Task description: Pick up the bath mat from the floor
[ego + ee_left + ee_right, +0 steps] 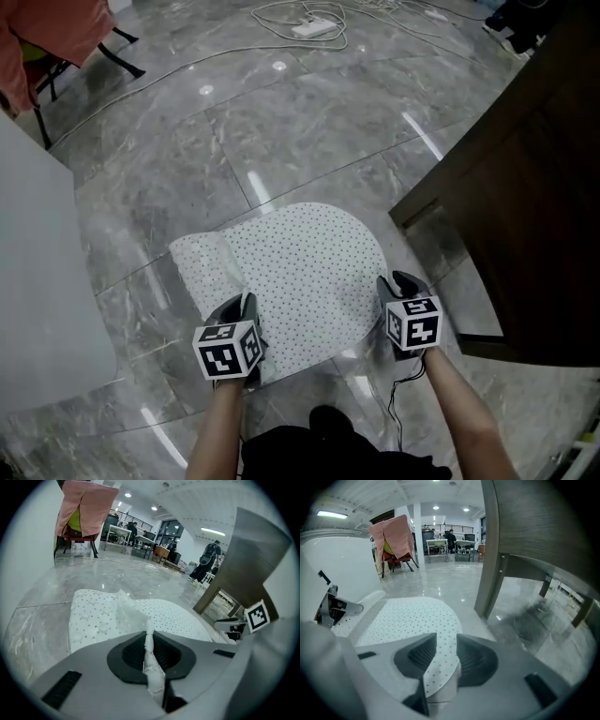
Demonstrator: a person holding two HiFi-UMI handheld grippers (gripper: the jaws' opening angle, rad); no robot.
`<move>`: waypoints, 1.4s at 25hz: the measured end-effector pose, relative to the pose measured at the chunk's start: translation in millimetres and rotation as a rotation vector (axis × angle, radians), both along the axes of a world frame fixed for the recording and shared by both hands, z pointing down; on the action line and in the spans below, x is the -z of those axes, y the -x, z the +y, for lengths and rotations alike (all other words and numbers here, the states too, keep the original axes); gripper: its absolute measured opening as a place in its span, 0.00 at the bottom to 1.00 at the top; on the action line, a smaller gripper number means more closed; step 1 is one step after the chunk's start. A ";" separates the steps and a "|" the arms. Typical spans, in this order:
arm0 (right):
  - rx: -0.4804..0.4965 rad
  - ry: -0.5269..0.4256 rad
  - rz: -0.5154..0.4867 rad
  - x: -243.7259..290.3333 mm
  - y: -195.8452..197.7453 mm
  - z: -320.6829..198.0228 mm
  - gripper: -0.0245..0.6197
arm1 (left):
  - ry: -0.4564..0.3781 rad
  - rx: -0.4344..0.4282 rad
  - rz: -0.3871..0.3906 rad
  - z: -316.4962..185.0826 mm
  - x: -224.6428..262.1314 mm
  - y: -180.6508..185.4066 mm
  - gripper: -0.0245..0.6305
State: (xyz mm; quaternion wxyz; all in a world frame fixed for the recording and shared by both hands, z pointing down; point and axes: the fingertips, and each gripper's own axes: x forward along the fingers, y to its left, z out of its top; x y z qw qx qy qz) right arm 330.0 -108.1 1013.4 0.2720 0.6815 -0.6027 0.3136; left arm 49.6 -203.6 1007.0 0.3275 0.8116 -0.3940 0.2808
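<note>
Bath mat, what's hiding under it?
Grey tiled floor shows all around the bath mat, so floor probably lies under it too. Anything else beneath is covered by the mat. The left gripper and right gripper pinch its near edge.

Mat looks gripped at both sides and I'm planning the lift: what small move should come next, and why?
Probably raise both grippers together, evenly. The left gripper pinches the mat at its near left edge and the right gripper clamps its right edge, yet most of the mat rests on the floor.
</note>
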 end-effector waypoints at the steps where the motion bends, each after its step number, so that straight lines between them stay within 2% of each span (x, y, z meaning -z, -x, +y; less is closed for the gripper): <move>1: 0.004 0.011 0.003 -3.9 -4.8 -1.8 0.22 | 0.002 -0.008 0.001 0.4 -1.0 -4.8 0.08; 7: 0.044 0.087 0.000 -31.0 -20.3 -18.7 0.31 | 0.017 -0.036 0.002 0.9 -9.6 -21.3 0.08; 12: 0.048 0.136 -0.015 -46.6 -24.5 -30.8 0.44 | 0.029 -0.037 0.005 -2.3 -13.9 -20.5 0.08; 15: 0.059 0.153 -0.017 -53.7 -23.4 -36.9 0.47 | 0.036 -0.039 0.006 -3.7 -17.1 -18.9 0.08; 20: 0.083 0.183 -0.016 -62.8 -20.4 -44.8 0.50 | 0.041 -0.035 0.008 -7.8 -19.3 -16.3 0.08; 25: 0.099 0.210 -0.110 -65.8 -18.9 -43.7 0.49 | 0.041 -0.026 0.020 -9.8 -17.4 -12.9 0.08; 30: 0.170 0.249 -0.141 -64.3 -9.9 -40.9 0.49 | 0.036 -0.019 0.022 -7.7 -15.0 -3.2 0.08; 35: 0.141 0.240 -0.181 -62.9 -6.3 -42.2 0.49 | 0.038 0.007 0.035 -7.1 -15.5 9.5 0.08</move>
